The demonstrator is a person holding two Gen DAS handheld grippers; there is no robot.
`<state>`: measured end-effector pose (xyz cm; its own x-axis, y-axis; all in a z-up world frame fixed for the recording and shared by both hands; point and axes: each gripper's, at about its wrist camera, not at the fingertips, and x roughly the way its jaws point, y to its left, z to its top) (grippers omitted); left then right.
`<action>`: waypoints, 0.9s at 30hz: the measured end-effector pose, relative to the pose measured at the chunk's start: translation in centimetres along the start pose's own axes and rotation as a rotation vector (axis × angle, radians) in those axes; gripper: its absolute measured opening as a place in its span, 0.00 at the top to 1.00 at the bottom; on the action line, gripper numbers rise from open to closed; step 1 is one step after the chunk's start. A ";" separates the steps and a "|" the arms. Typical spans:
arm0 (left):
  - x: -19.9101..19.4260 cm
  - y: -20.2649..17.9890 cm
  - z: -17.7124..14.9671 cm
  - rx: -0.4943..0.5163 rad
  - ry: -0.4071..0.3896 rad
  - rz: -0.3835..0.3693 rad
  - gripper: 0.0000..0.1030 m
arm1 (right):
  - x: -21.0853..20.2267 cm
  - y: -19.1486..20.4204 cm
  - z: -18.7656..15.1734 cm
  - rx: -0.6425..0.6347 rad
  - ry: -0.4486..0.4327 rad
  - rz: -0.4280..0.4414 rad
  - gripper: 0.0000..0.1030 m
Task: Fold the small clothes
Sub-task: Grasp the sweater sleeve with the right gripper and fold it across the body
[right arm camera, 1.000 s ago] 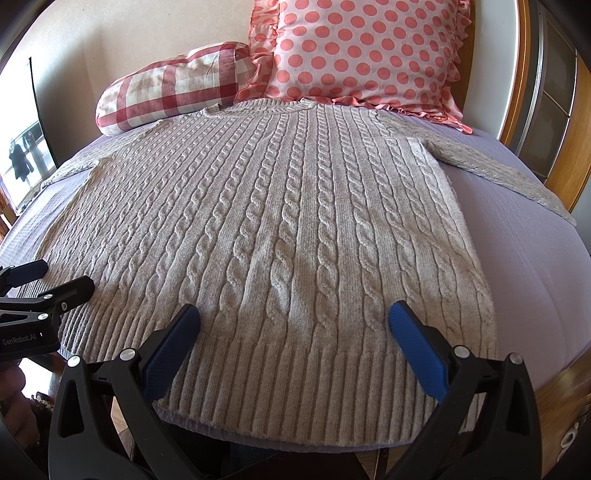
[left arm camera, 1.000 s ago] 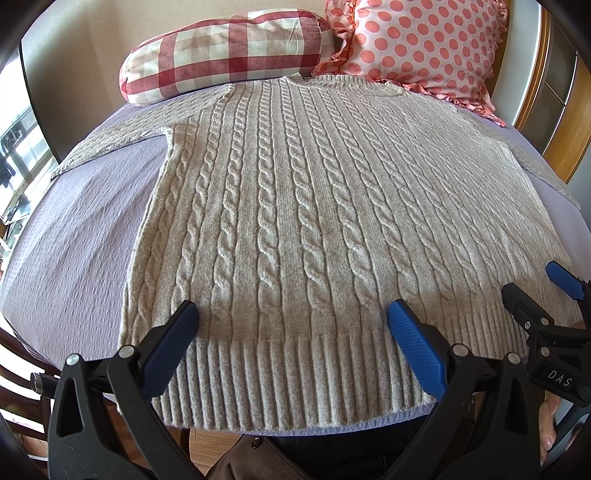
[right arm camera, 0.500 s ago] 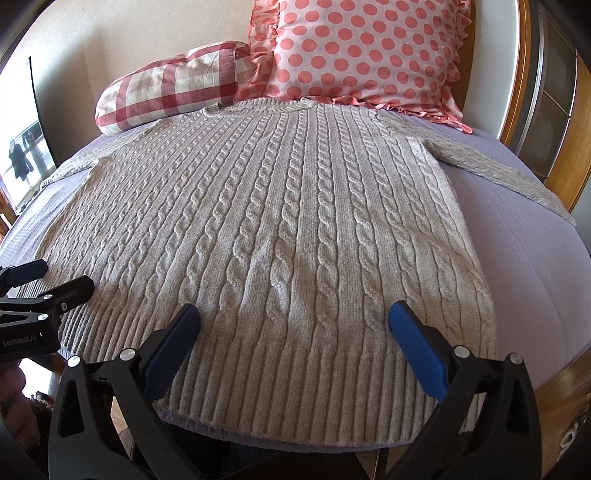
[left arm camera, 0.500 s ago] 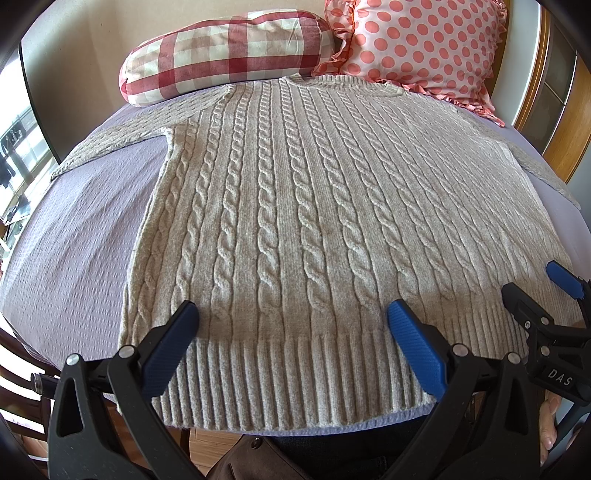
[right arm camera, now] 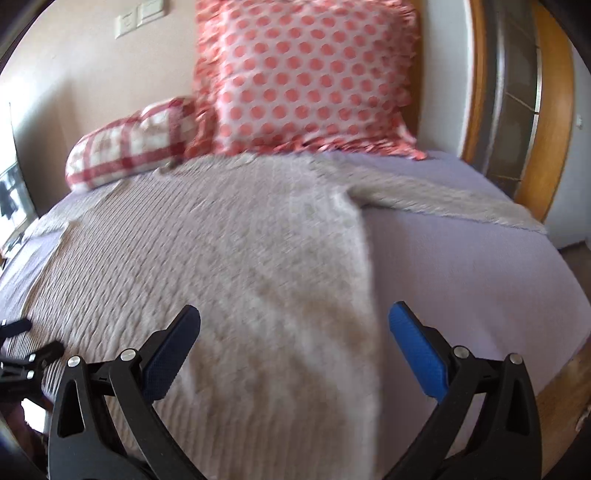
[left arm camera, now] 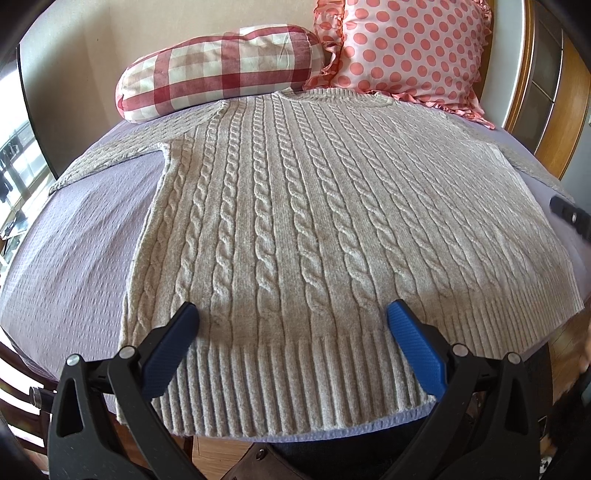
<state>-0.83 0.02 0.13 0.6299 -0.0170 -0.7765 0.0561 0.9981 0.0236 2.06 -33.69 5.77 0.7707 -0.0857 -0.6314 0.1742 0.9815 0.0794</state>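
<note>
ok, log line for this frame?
stage: pre-fold | sweater: flat on bed | left gripper: open | right gripper: open, image blurred

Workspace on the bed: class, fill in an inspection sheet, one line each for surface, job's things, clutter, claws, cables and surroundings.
Surface: lilac bedspread, textured.
Job's things: grey cable-knit sweater lying flat, unfolded, sleeves spread, hem nearest the claws.
Clutter: checked pillow and polka-dot pillow at the collar end.
Claws: left claw open over the hem; right claw open above the sweater's right edge, view blurred.
Cables: nothing seen.
Surroundings: beige wall, wall switches, wooden frame.
</note>
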 end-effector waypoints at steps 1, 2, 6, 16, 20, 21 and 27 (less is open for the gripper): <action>0.0 0.0 -0.1 0.005 -0.013 -0.002 0.02 | 0.8 -3.0 1.6 0.077 -0.006 -0.032 0.01; 0.0 0.0 0.0 0.010 -0.024 -0.008 0.02 | 1.7 -6.2 3.2 0.160 -0.007 -0.055 0.01; 0.6 0.4 0.7 0.001 -0.055 -0.038 0.02 | 6.1 -18.7 7.2 0.518 0.051 -0.167 0.10; 0.2 2.6 2.1 -0.115 -0.223 -0.273 0.02 | 14.5 -32.6 6.2 1.052 0.111 -0.204 0.66; 0.1 3.7 2.8 -0.138 -0.249 -0.288 0.02 | 15.5 -33.1 6.0 1.077 0.061 -0.199 0.86; 0.1 4.2 3.0 -0.150 -0.256 -0.282 0.02 | 15.6 -33.4 6.1 1.068 0.058 -0.185 0.89; -1.1 9.6 3.9 -0.252 -0.313 -0.190 0.02 | 11.0 -25.0 12.3 0.779 -0.110 0.024 0.91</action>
<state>2.06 9.39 3.64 0.8329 -0.1801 -0.5232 0.0276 0.9579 -0.2858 13.69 -61.29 6.31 0.8287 -0.1223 -0.5462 0.5050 0.5842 0.6353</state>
